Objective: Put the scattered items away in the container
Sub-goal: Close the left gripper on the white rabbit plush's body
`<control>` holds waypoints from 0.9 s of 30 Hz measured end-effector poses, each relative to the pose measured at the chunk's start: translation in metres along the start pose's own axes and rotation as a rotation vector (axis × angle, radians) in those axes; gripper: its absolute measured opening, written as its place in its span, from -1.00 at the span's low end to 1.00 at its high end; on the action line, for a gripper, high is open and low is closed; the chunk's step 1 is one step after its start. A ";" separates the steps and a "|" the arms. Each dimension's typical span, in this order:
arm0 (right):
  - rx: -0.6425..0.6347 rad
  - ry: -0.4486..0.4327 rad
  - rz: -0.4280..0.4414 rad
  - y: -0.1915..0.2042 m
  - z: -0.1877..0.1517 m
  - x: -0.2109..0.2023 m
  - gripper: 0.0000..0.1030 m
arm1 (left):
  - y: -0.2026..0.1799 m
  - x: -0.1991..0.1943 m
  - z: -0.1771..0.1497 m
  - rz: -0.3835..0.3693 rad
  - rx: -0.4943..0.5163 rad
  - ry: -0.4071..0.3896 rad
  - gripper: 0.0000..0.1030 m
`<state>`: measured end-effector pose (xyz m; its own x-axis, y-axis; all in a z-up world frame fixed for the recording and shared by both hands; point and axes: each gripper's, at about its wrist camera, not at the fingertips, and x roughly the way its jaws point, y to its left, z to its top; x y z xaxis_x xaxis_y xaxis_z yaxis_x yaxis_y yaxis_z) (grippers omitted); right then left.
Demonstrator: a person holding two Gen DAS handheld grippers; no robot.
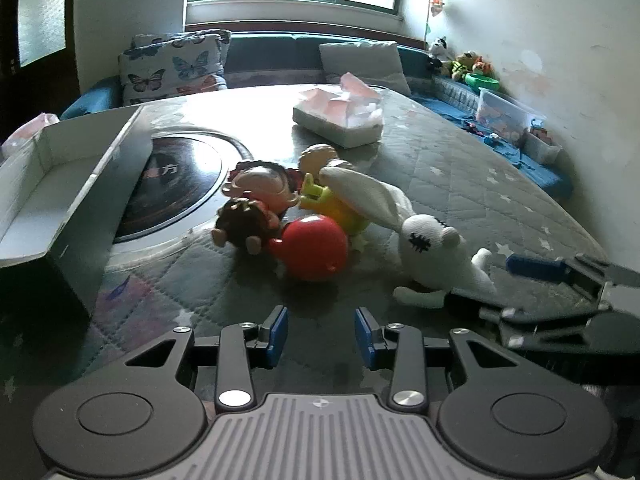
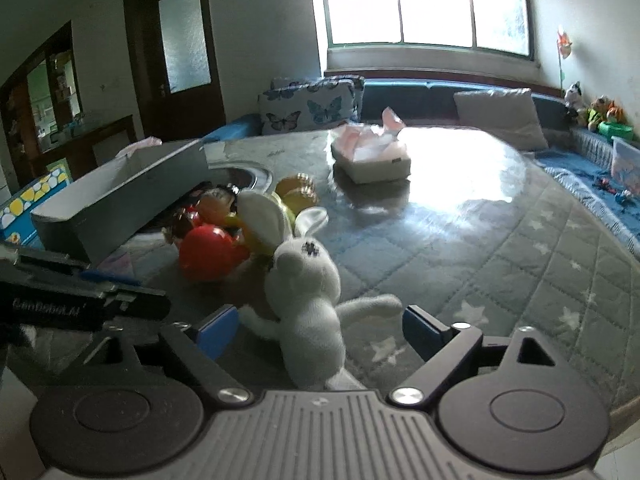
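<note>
A soft white knitted bunny with long ears [image 2: 306,280] lies on the grey quilted table cover with white stars [image 2: 520,256]. The right gripper [image 2: 316,328] has its blue pads wide apart, one on each side of the bunny's body — they do not squeeze it, so it is let go. The left gripper [image 1: 321,334] is also spread, with nothing between its pads. At its 12 o'clock sits a pile of toys — a shiny red round plastic toy [image 1: 312,250], a yellow plastic toy [image 1: 332,208] and small brown-haired dolls [image 1: 248,220]. The open grey cardboard box [image 1: 60,184] stands at 10 o'clock, near the pile. A white tissue box with pink tissues [image 1: 340,116] sits farther back.
</note>
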<state>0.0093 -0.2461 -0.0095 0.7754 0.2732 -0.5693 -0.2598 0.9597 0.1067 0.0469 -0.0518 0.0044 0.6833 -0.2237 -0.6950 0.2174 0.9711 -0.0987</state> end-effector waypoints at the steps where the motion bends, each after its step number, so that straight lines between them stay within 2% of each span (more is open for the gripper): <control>1: -0.006 0.011 0.008 0.001 -0.003 0.000 0.68 | -0.002 0.001 0.001 -0.004 0.003 0.000 -0.24; 7: -0.026 0.048 0.063 0.008 -0.014 -0.002 0.38 | -0.012 0.002 0.006 -0.041 0.024 -0.006 -0.24; 10: -0.041 0.057 0.090 0.014 -0.014 -0.005 0.33 | -0.017 0.001 0.009 -0.065 0.033 -0.008 -0.24; 20: -0.128 0.048 0.246 0.034 -0.013 -0.019 0.32 | -0.030 0.000 0.017 -0.139 0.047 -0.010 -0.24; 27: -0.132 0.034 0.237 0.033 -0.008 -0.020 0.32 | -0.035 0.014 0.020 -0.145 0.053 0.035 -0.24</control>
<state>-0.0190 -0.2207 -0.0015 0.6650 0.4845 -0.5684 -0.5060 0.8520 0.1343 0.0633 -0.0904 0.0124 0.6173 -0.3571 -0.7010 0.3489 0.9229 -0.1629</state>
